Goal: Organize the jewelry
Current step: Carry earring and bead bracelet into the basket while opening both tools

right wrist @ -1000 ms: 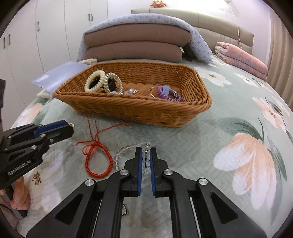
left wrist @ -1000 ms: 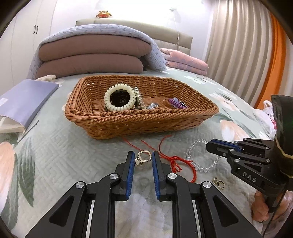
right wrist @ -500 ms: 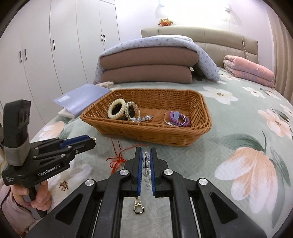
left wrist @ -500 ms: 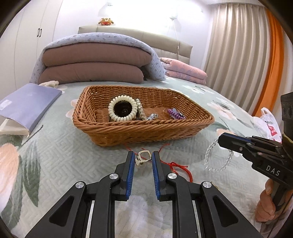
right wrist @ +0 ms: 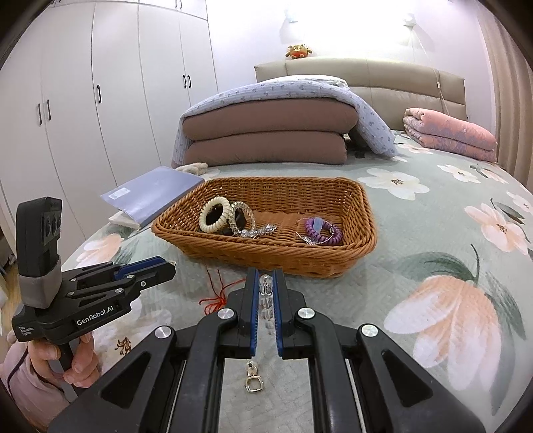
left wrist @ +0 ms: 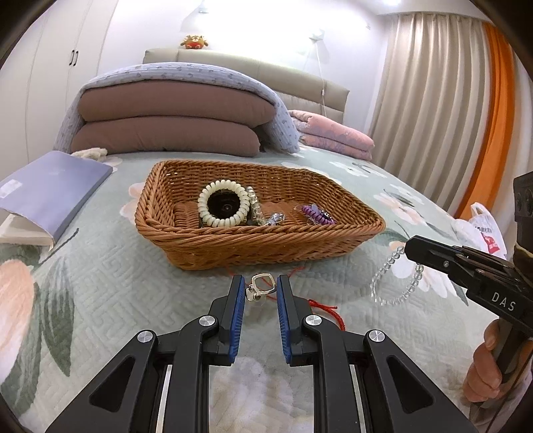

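Two handheld grippers now hover just short of the wicker basket (left wrist: 260, 239) on the bed, each carrying jewelry. The left gripper (left wrist: 259, 289) pinches a small gold earring (left wrist: 261, 283); the right gripper (right wrist: 265, 286), its jaws pressed tight, has lifted the clear bead bracelet (left wrist: 396, 279) off the quilt, so it dangles. Both pieces look ready to drop in. A second earring (right wrist: 254, 383) and a red cord (right wrist: 215, 294) remain on the quilt.

Both views are bright and evenly lit; the wall (right wrist: 333, 30) above the headboard (right wrist: 359, 73) is washed out to white glare. Shadows on the bed (left wrist: 100, 283) are soft. Fisheye bending curves the edges, corners are black, and focus stays sharp.
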The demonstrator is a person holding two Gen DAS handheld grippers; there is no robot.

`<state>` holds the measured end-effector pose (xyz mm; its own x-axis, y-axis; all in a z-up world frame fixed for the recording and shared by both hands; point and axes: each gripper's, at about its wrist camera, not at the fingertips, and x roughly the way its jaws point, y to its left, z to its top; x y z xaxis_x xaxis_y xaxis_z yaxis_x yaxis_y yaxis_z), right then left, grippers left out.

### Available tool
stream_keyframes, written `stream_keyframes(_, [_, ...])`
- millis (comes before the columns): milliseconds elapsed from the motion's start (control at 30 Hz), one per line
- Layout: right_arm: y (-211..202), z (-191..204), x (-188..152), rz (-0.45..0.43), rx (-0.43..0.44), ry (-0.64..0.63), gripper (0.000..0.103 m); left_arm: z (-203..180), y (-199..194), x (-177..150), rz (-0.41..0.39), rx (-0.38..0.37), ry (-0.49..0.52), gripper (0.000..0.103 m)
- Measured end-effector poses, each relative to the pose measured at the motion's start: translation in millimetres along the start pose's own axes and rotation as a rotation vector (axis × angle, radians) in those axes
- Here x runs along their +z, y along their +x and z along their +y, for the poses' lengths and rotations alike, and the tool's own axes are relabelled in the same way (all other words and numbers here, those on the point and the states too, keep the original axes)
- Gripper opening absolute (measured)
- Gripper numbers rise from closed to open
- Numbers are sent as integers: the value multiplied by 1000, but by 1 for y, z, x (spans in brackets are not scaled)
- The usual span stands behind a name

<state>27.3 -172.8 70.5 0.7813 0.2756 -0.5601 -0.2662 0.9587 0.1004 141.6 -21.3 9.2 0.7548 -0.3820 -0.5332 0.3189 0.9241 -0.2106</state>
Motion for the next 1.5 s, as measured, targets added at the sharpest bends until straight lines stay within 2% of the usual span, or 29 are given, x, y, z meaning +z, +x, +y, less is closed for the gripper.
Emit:
stream_keyframes(167, [-11,2,9,-38,-1,0,9,-6,-16,11,-63,3,18,19])
stream_keyframes(333, [-15,-4,37,-77,-13,14,9,-14,-27,44,-113,-20,33,19])
stream_keyframes(500, [-2,-18,72,-92,-37,25,9,-21,-6,80,-122,-58,19,19])
stream_keyframes(633, [21,-31,92,-101,-25,59,9,-26,33,93,-106,-90,-4,19])
stream_keyframes(733, [44,-42,94,-100,-15,95,9,-24,65,93,-63,-117,-43,19])
stream_keyframes(833, [69,-53,83,-76,1,118,9,-23,86,85,-28,-115,-27,19])
stream_keyframes(933, [90,-62,74,-19,-19,133,9,-16,97,81,-5,-117,-48,19])
stream_keyframes(1133, [96,-67,68,7,-38,152,9,-20,100,79,-5,-100,-38,20])
stream_keyframes(1200, [99,-69,67,17,-45,159,10,-21,101,77,3,-111,-45,22])
stream_keyframes(1233, [100,-71,66,22,-42,166,11,-20,101,77,2,-119,-55,27])
stream_keyframes(1267, [100,-73,66,23,-37,175,11,-19,100,78,-2,-121,-63,38])
stream_keyframes(1300, [99,-75,66,21,-33,185,16,-17,98,78,-13,-124,-74,44])
stream_keyframes(1333, [98,-78,65,15,-27,196,24,-15,94,78,-24,-127,-83,52])
stream_keyframes(1400, [95,-81,66,1,-21,208,31,-11,86,78,-53,-138,-97,53])
stream_keyframes(1500, [90,-81,67,-19,-23,212,31,-9,75,79,-92,-131,-98,53])
